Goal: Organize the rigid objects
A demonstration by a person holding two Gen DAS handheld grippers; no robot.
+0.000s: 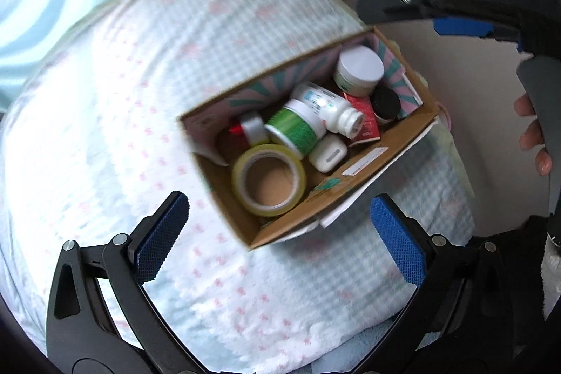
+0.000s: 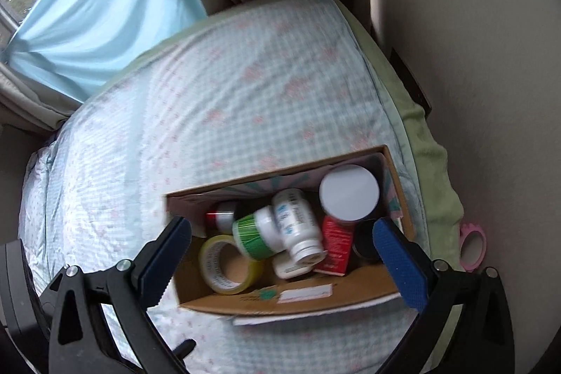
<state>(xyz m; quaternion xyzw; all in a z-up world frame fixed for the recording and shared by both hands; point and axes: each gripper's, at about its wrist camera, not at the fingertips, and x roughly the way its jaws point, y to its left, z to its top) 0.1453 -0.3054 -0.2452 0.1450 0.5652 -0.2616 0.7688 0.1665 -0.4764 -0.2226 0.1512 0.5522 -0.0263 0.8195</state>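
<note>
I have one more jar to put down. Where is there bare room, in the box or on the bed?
The box is crowded: tape roll, bottles and jars fill its floor. The bedspread is bare beyond the box's far wall toward the curtains, and left of the box. Both claws, left and right, are open and empty.

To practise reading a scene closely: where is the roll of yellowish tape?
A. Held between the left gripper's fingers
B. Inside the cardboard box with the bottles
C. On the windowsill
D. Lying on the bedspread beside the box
B: the roll of yellowish tape lies flat inside the cardboard box, next to the green-labelled bottle.
</note>
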